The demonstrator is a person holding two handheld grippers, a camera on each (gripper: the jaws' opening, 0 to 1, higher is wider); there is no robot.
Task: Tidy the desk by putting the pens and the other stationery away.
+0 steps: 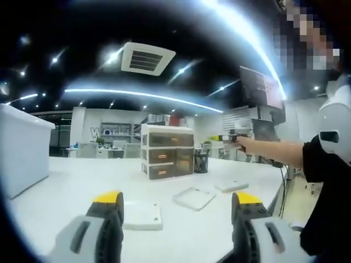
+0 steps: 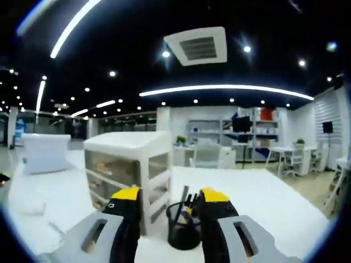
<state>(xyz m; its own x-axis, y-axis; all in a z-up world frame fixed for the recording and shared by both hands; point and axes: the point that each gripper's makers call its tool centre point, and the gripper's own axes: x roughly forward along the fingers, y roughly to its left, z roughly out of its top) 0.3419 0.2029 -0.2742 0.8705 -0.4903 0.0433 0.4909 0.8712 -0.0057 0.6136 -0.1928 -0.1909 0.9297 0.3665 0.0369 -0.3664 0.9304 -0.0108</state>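
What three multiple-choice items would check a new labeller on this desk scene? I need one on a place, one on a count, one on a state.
1. Where does the pen cup stand?
A. Right beside the drawer unit
B. On top of the drawer unit
C. Inside the white bin

2. How many drawers does the drawer unit have?
A. One
B. Three
C. Six

3. How is the left gripper?
A. Shut on a pen
B. Shut on a pad
C. Open, holding nothing

Answers:
1 A: in the right gripper view the black cup sits on the desk against the unit's side.
2 B: three stacked drawer fronts show in the left gripper view.
3 C: its jaws stand wide apart with bare desk between them.
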